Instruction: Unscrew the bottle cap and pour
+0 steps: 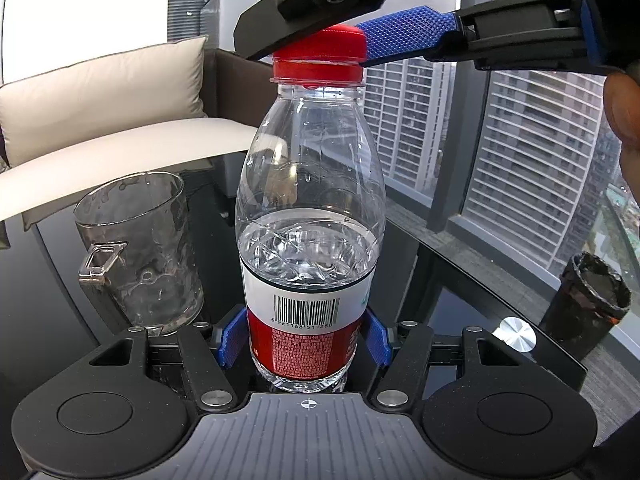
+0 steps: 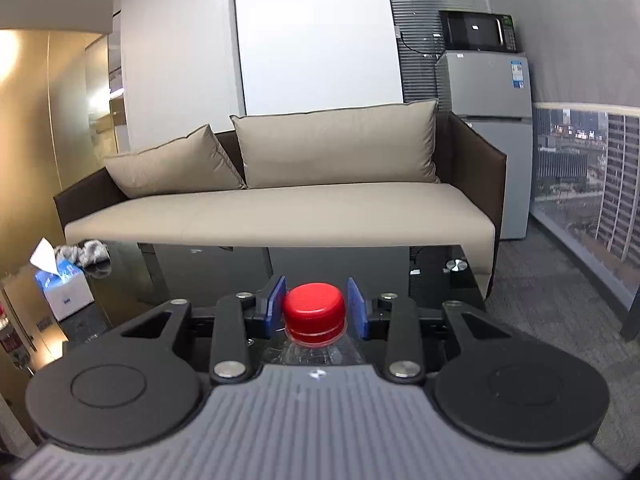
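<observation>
Bottle (image 1: 310,240) upright on desk (image 1: 460,280), left hand-held gripper (image 1: 304,344) clamping label; right hand-held gripper (image 2: 316,306) clamped on cap (image 2: 314,310). Risk: pads slipping on cap while twisting; squeezed bottle spilling beside cup (image 1: 138,248).

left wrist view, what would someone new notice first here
The clear water bottle, about half full, fills the centre, its labelled lower body pinched between the left gripper's blue fingers. At its top the red cap sits between the right gripper's fingers. An empty clear cup stands on the dark glass table, left of the bottle.
</observation>
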`<state>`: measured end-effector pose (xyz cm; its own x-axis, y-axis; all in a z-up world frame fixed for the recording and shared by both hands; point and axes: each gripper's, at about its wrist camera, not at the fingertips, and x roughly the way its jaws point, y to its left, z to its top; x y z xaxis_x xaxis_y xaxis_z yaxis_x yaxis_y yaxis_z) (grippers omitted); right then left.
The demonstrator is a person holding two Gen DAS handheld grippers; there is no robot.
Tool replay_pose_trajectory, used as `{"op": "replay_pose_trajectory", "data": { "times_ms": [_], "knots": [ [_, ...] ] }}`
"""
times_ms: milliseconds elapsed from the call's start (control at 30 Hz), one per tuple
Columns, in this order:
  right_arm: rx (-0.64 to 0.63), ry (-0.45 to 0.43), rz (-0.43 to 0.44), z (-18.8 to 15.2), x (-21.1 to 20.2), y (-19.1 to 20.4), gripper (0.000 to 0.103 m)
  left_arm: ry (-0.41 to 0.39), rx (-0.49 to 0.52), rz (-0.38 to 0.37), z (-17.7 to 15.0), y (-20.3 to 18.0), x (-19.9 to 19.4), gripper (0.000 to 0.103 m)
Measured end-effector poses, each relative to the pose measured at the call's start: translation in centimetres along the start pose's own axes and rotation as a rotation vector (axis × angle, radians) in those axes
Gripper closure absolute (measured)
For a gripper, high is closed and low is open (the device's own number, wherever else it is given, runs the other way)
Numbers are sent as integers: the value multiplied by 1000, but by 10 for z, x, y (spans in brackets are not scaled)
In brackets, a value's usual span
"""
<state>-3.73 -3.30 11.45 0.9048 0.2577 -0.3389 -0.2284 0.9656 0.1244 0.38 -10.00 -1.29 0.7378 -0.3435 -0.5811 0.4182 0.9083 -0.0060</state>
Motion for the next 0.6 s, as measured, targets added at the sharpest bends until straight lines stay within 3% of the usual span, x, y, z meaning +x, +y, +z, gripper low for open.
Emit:
{"op": "replay_pose_trajectory", "data": {
  "times_ms": [300, 600],
  "knots": [
    [-18, -13, 36, -3, 1, -5, 70, -7, 11, -7, -2, -3, 5, 46],
    [-81, -14, 200, 1, 7, -28, 70, -23, 31, -33, -4, 0, 6, 47]
  ]
}}
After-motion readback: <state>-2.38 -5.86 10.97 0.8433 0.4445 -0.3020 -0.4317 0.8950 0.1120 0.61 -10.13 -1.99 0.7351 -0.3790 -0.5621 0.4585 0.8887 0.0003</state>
